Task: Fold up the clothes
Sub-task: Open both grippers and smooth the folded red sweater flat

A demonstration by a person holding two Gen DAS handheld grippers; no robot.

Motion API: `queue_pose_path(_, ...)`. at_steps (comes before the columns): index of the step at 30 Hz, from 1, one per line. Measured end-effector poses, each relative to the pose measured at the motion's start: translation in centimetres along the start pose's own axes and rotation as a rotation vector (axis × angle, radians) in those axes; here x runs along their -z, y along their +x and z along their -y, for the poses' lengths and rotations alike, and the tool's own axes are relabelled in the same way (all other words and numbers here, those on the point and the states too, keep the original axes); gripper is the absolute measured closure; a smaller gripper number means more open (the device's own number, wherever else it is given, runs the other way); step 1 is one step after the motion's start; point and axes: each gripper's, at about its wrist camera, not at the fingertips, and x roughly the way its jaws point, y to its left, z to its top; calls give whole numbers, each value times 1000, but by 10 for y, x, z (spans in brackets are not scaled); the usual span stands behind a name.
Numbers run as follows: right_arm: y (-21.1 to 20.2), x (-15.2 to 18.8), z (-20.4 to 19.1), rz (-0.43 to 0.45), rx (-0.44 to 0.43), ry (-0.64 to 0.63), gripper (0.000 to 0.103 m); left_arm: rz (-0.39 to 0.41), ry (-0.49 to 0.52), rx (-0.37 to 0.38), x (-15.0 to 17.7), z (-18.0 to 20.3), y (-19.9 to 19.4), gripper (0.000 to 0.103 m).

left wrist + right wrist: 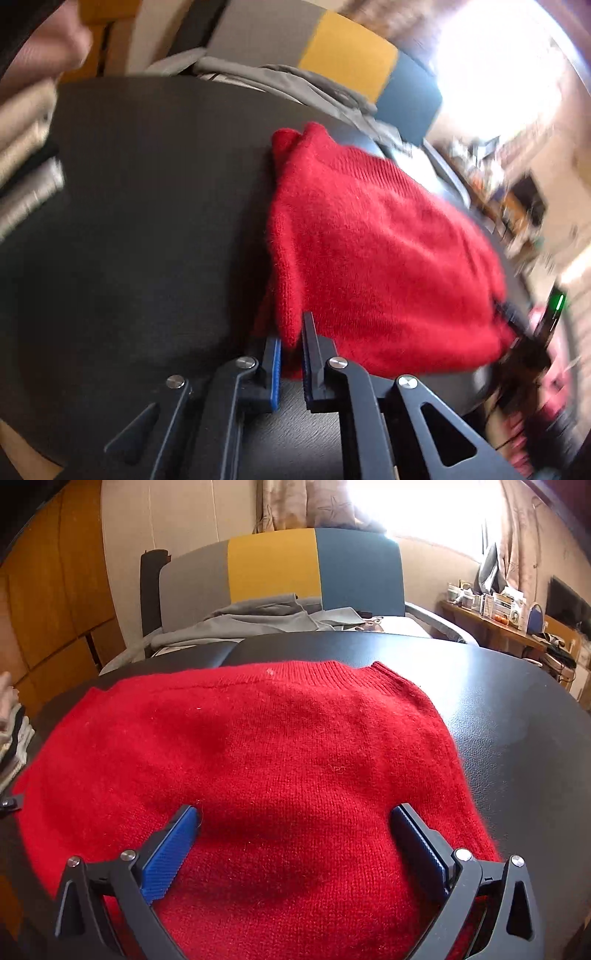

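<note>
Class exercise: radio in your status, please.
Left hand-held gripper shut on red sweater edge. Right hand-held gripper open over it. Sweater flat on black table.

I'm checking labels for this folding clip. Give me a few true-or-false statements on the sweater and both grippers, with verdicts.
1. The left gripper is closed on an edge of the red sweater. True.
2. The right gripper is clamped shut. False: its jaws stand wide open above the sweater.
3. The sweater lies on a dark table. True.
4. The sweater is blue. False: it is red.
5. Grey clothing lies beyond the table's far edge. True.
</note>
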Motion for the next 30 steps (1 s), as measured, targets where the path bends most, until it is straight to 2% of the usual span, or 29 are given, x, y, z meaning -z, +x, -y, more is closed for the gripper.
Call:
queue_pose_path(4, 4, -4, 2, -31, -15, -35, 0, -20, 78, -14, 6, 0, -9, 94)
queue_pose_path(6, 5, -5, 3, -33, -30, -40, 0, -13, 67, -11, 5, 2, -14, 91)
queue_pose_path(8, 4, -5, 2, -29, -23, -47, 0, 11, 26, 35, 4, 6, -26, 87)
queue_pose_path(9, 4, -4, 1, -25, -19, -49, 0, 40, 15, 42, 4, 9, -33, 83)
queue_pose_path(10, 4, -4, 1, -23, -19, -49, 0, 85, 7, 91, 3, 16, -43, 82)
queue_pose_path(12, 4, -3, 1, -19, -18, -48, 0, 111, 17, 182, 0, 30, -49, 79)
queue_pose_path(13, 3, -3, 1, -15, -19, -48, 0, 112, 58, 197, -3, 45, -47, 79)
queue_pose_path(15, 2, -4, 0, -22, -18, -52, 0, 110, 131, 162, -6, 65, -37, 79)
queue_pose_path(17, -4, -6, -4, -40, -13, -61, 0, 62, 190, 141, -9, 85, -15, 79)
queue_pose_path(20, -30, -3, -7, -20, -25, -73, 0, -17, 230, 93, 6, 92, 11, 79)
queue_pose_path(23, -40, 11, -9, -68, 0, -120, 0, -15, 220, 78, 24, 84, 18, 79)
queue_pose_path(25, -40, 23, -3, -111, 18, -122, 0, -22, 174, 97, 27, 77, 14, 79)
queue_pose_path(30, -37, 33, 0, -112, 22, -102, 0, -15, 124, 117, 24, 73, 13, 79)
